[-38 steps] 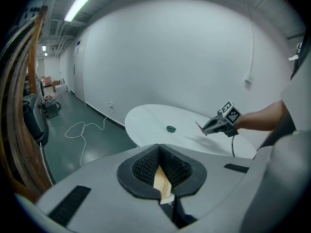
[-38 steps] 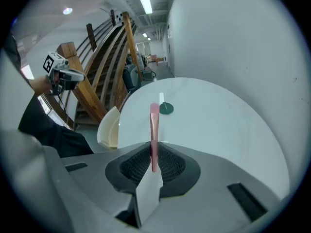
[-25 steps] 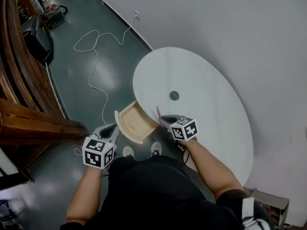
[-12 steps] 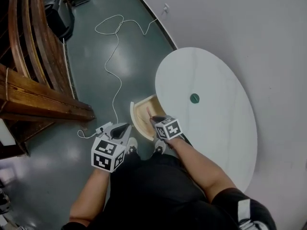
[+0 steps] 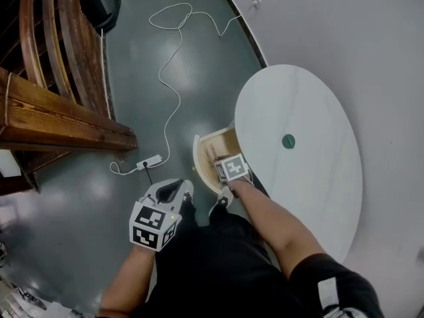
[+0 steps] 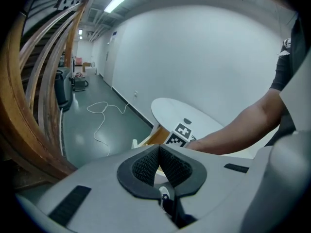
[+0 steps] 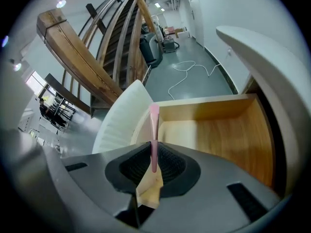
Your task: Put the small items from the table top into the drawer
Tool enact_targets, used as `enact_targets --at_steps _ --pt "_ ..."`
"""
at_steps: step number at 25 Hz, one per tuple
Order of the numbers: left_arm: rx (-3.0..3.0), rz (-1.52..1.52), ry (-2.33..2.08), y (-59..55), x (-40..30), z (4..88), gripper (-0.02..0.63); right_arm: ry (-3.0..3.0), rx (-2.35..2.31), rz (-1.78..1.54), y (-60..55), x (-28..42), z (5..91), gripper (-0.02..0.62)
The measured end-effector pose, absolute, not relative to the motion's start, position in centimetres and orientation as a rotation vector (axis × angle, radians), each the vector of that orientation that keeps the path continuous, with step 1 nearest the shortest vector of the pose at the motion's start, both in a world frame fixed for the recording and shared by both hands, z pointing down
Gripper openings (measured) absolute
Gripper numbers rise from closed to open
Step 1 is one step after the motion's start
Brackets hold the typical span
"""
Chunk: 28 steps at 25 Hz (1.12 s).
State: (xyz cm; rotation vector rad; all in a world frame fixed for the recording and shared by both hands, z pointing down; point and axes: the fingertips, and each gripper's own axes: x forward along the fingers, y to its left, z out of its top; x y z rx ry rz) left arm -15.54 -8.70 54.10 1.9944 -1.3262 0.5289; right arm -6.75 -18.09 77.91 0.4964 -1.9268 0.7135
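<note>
Pink stick (image 7: 154, 130), pinched in the right gripper's (image 7: 153, 165) jaws, hangs over the open drawer (image 7: 218, 135) near its white front edge, with bare wood alongside. Left gripper (image 6: 159, 165) is closed on nothing, off to the side.

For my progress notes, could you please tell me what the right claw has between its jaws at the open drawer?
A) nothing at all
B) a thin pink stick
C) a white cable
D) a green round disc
B: the right gripper view shows the right claw closed on a thin pink stick that points into the wooden drawer, while the green round disc lies on the table top.
</note>
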Motion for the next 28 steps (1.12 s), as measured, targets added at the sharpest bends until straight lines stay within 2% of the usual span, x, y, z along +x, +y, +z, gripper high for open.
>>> enact_targets --at_steps 7,15,18,21,28 --pt "1.927 0.550 -1.353 -8.1 -17.4 55.5 0.014 -1.672 0.471 0.592 -19.1 -4.0 83.7 0.043" --pt "1.867 0.571 -1.359 -7.0 -18.9 56.3 0.014 -1.660 0.427 0.545 -20.5 -5.2 86.7 0.043" --pt "1.864 0.578 -1.352 -7.0 -18.9 56.6 0.014 -1.664 0.427 0.536 -20.5 -5.4 87.3 0.043" --pt "1.873 0.583 -1.343 -7.2 -19.1 56.8 0.014 -1.667 0.442 0.527 -20.3 -5.4 87.3 0.075" --pt "1.917 0.594 -1.333 -8.7 -19.4 56.6 0.014 -1.773 0.461 0.594 -18.7 -6.8 84.5 0.065"
